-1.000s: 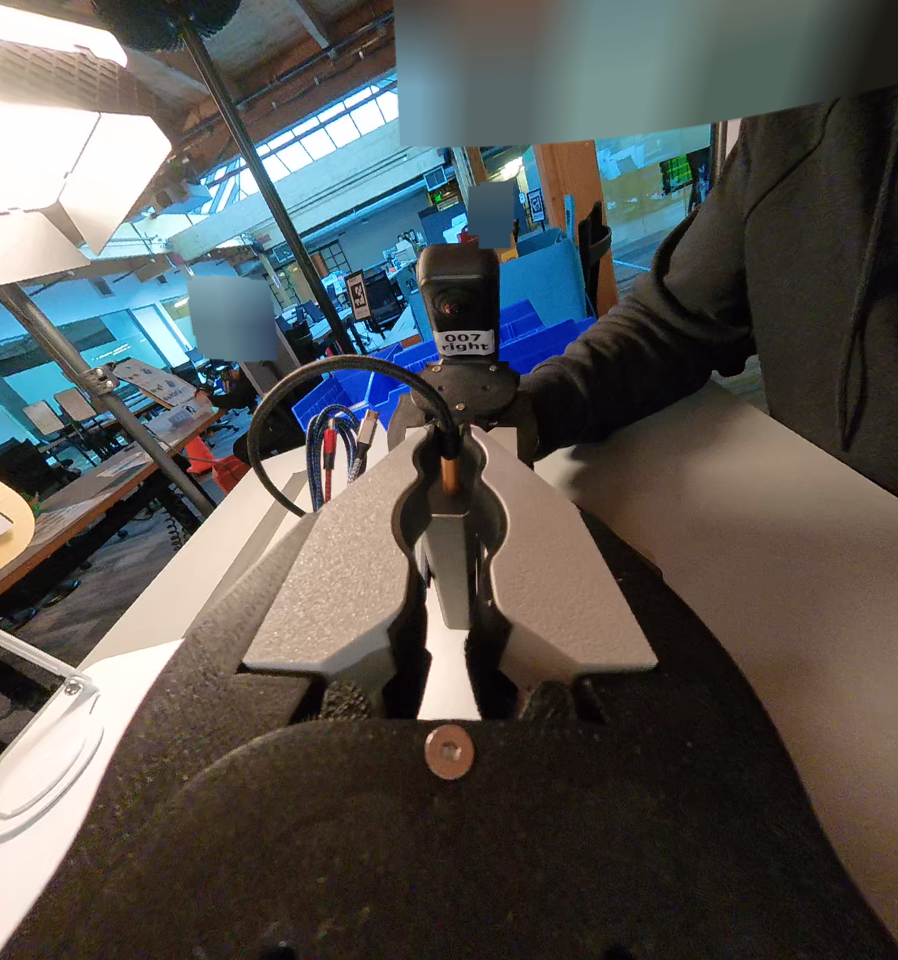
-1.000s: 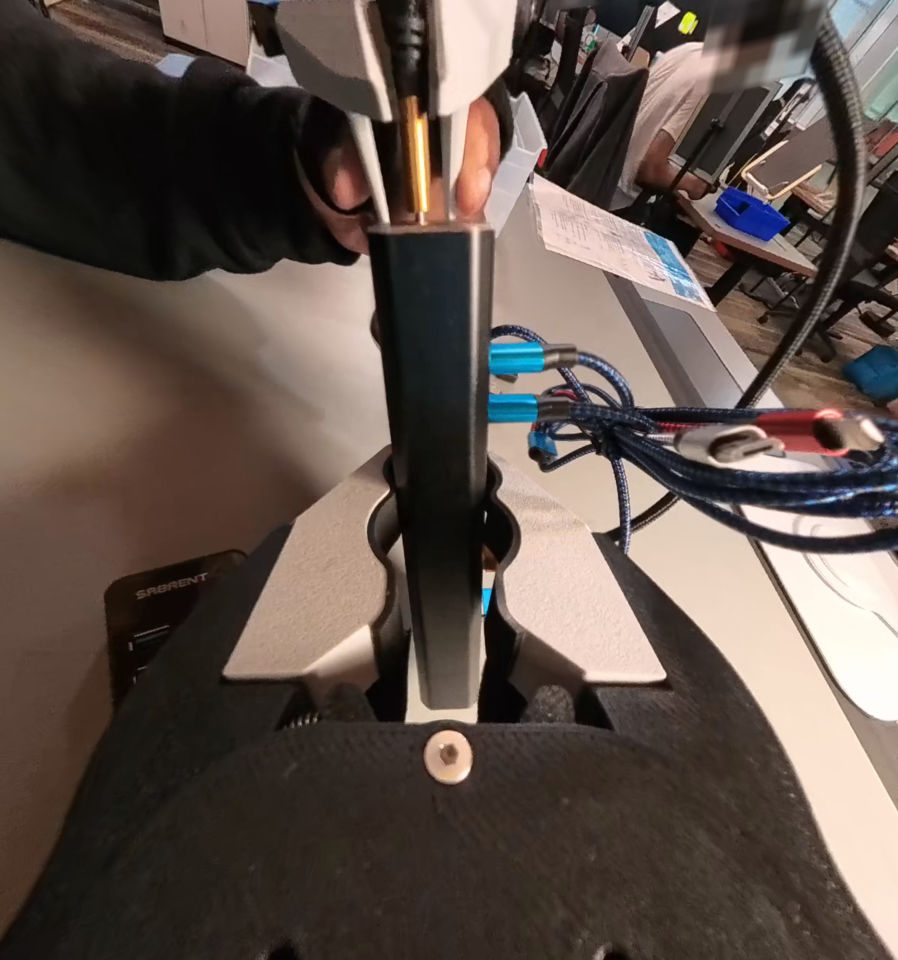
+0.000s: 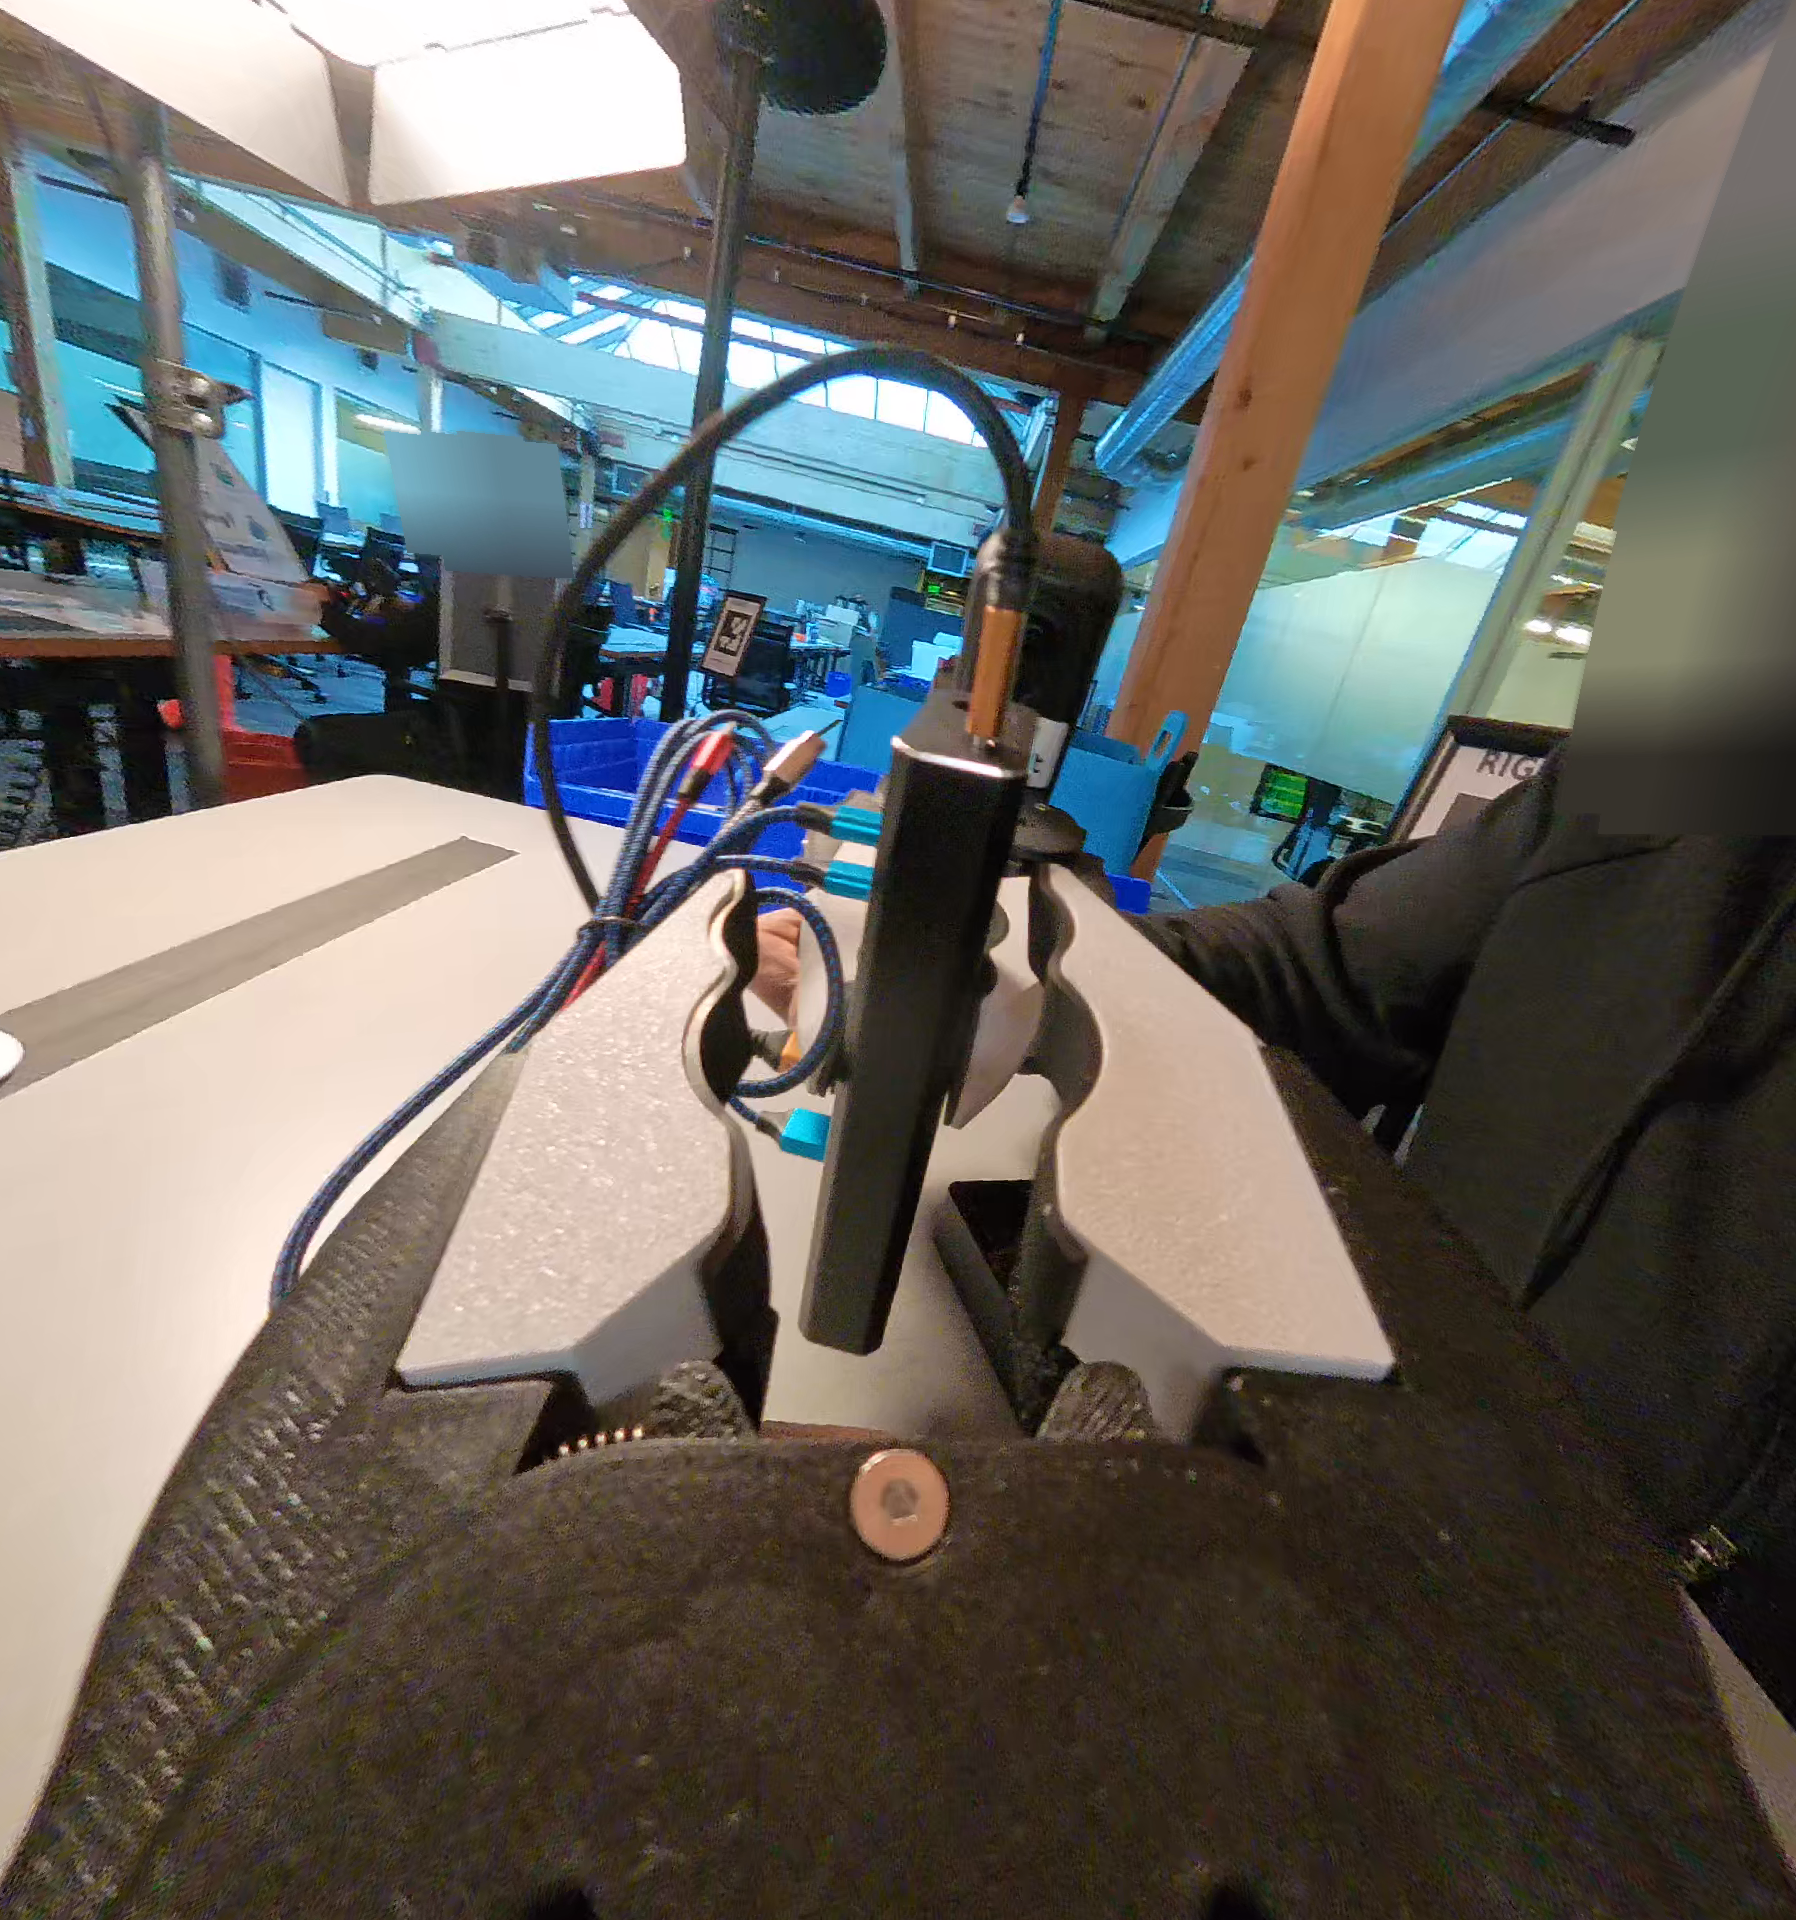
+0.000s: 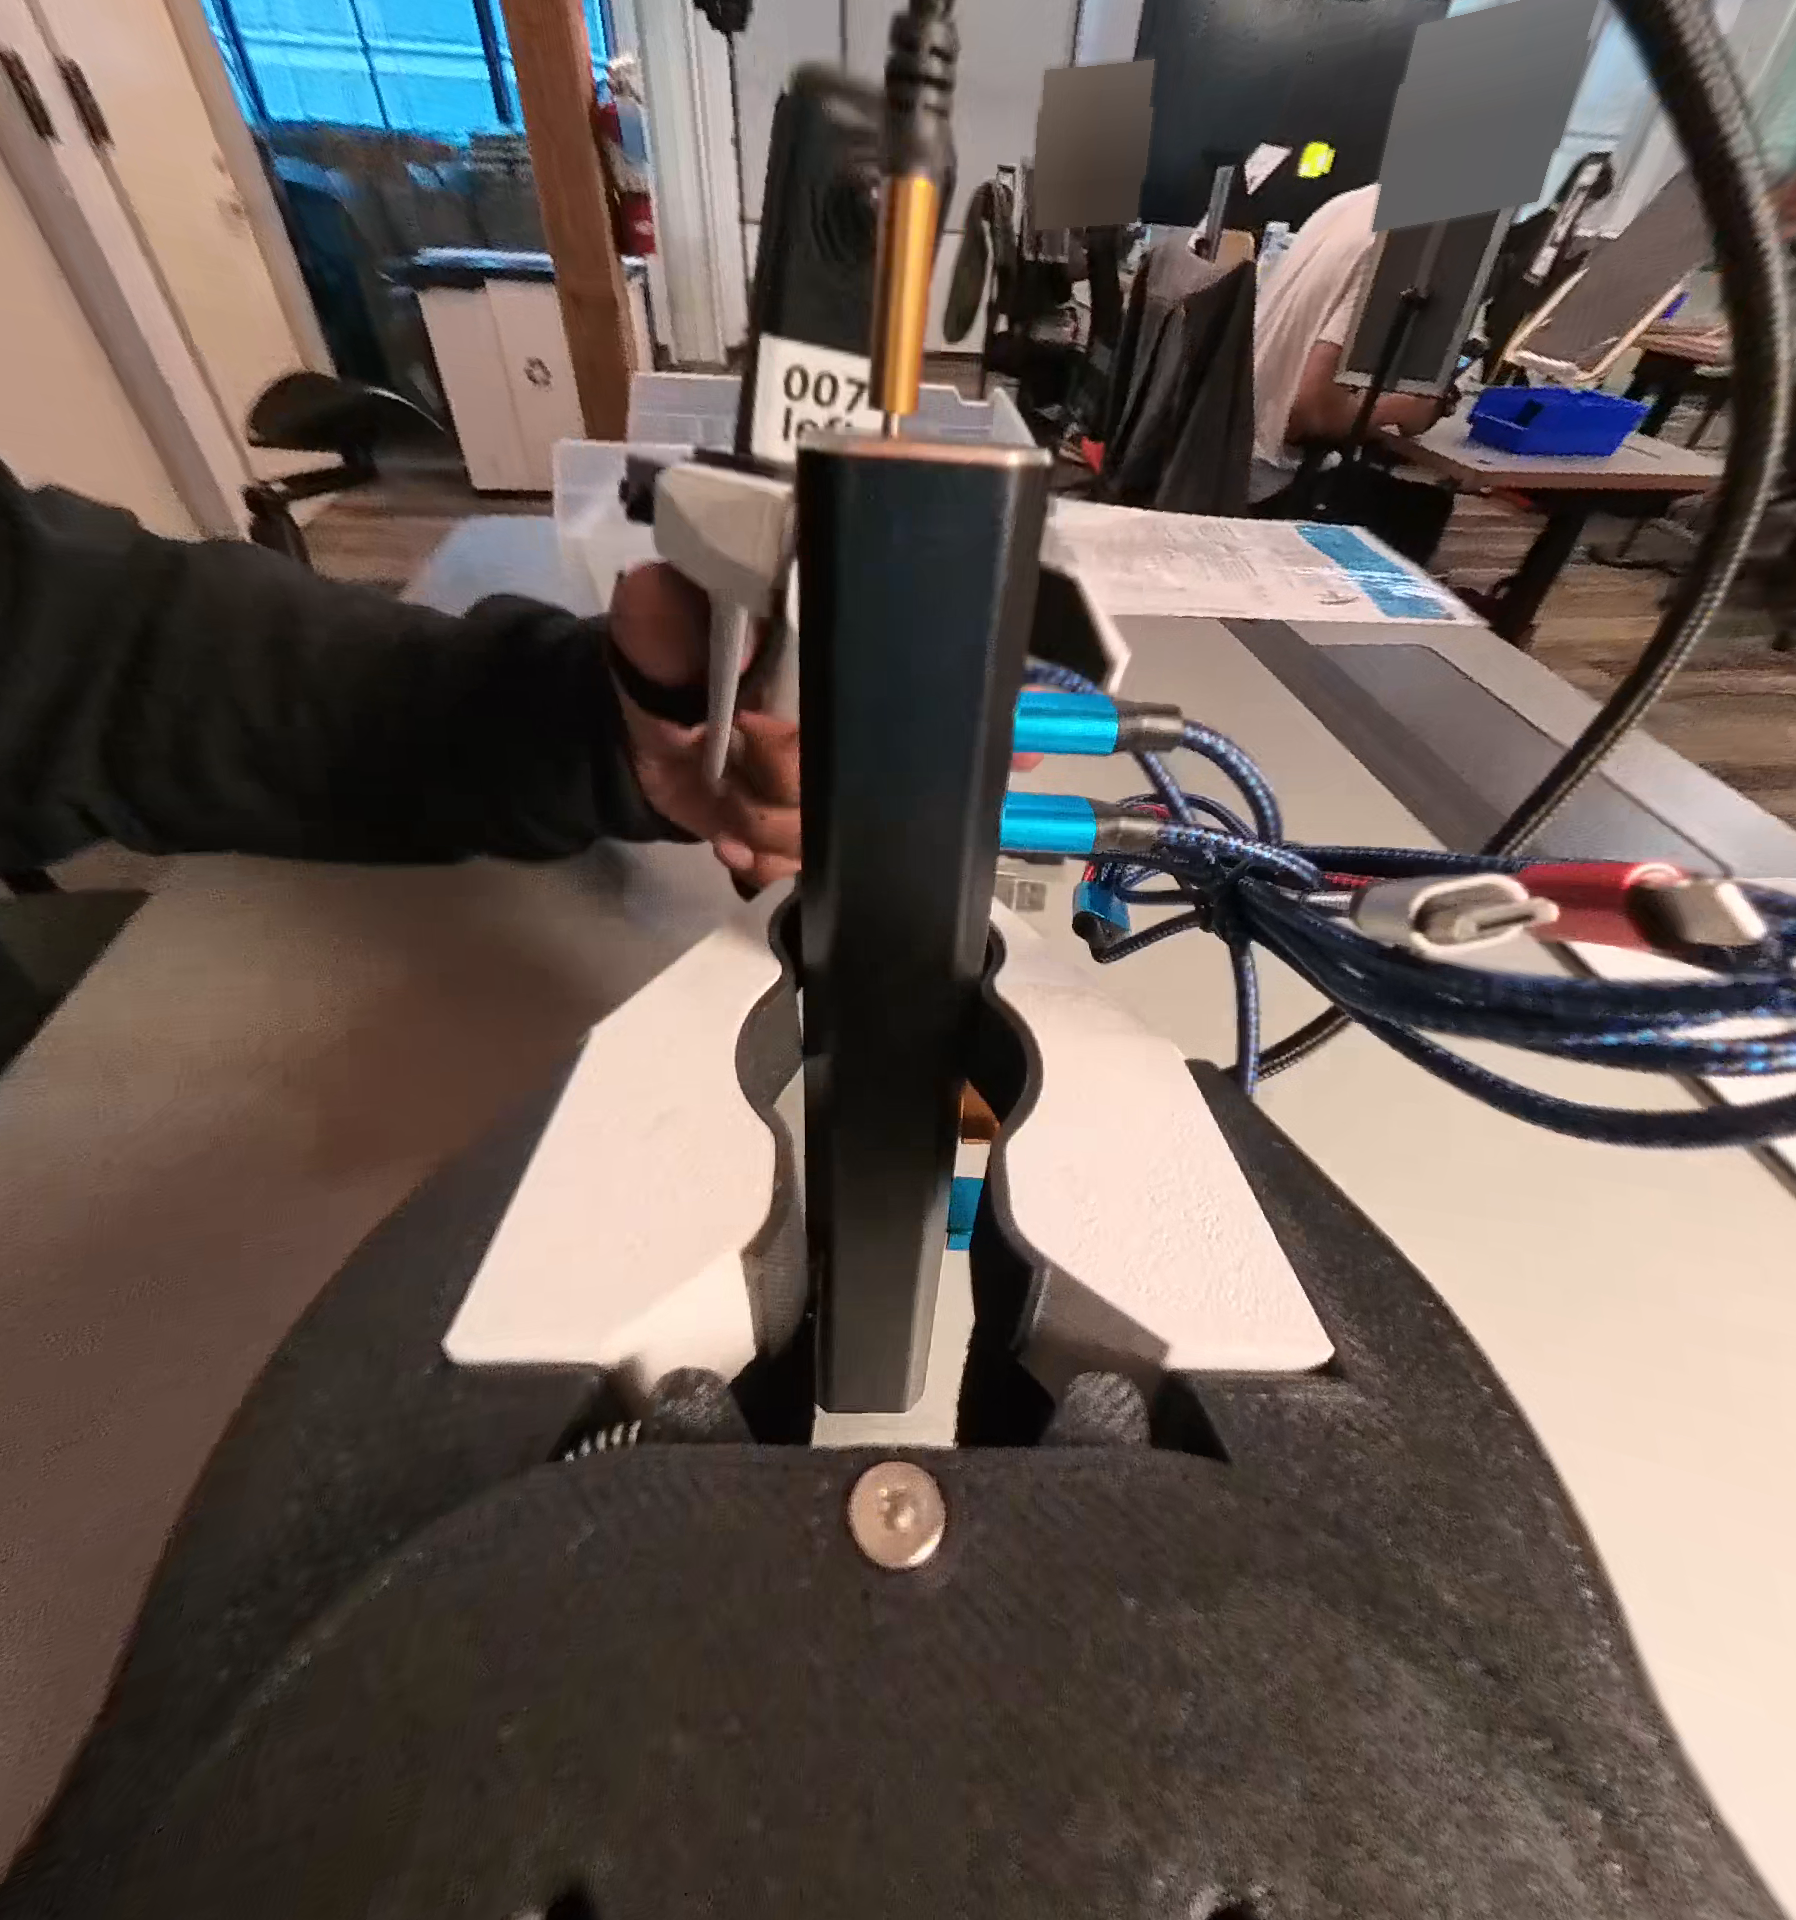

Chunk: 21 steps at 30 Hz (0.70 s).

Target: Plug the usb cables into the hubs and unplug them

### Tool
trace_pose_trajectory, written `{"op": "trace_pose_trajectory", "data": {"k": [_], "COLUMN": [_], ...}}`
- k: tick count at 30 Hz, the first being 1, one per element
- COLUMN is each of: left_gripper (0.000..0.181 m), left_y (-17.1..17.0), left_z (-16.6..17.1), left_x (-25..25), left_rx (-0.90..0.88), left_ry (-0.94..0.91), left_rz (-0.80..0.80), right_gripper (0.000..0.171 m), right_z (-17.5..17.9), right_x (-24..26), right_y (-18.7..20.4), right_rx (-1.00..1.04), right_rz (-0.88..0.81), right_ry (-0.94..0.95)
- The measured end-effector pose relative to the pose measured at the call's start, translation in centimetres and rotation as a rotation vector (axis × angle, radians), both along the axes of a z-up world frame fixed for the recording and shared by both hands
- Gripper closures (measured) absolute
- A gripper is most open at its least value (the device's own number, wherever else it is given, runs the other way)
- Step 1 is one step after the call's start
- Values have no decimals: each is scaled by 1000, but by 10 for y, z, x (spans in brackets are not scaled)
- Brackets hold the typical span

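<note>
The long black box-shaped USB hub (image 4: 904, 914) is held upright at frame centre by the right gripper (image 4: 899, 1049), jaws clamped on its sides. The left gripper (image 3: 889, 1049) is seen w/ jaws spread wide, gripping nothing, hub between them. The gold-sleeved plug (image 4: 902, 296) sits in line w/ the hub's long axis, at its top end, upper centre; left is nearer.

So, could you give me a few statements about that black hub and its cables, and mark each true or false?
1. The right jaws are shut on the black hub. True.
2. The left jaws clamp the gold plug. False: they stand open, and the plug sits free at the hub's top end.
3. Blue plugs stick out of the hub's side. True.
4. The hub lies flat on the table. False: it is held upright above it.
</note>
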<state>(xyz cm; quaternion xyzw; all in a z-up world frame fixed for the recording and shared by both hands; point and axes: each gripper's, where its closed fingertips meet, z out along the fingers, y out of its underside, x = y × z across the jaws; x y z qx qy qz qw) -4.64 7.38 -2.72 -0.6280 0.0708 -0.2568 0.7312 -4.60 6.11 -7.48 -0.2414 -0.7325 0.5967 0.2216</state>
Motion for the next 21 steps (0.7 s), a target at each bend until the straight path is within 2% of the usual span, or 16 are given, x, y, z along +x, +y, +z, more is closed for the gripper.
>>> {"op": "trace_pose_trajectory", "data": {"k": [3, 4, 7, 12, 17, 21], "left_gripper": [130, 140, 149, 151, 153, 153], "left_y": [6, 6, 12, 16, 20, 22], "left_z": [-6, -7, -16, -12, -8, -10], "left_x": [7, 9, 13, 12, -9, -20], "left_rx": [-14, -18, -61, -50, -57, -82], "left_ry": [40, 65, 141, 148, 145, 197], "left_rz": [17, 17, 54, 115, 285, 438], "right_gripper": [145, 145, 146, 144, 130, 120], "right_z": [-4, -6, -11, -8, -7, -8], "right_x": [0, 0, 1, 2, -16, -27], "right_y": [-1, -1, -5, -5, 10, 22], "right_rx": [-22, -29, -45, -102, -74, 27], "right_rz": [15, 23, 61, 91, -78, -243], "right_ry": [-39, -54, -111, -147, -99, -50]}}
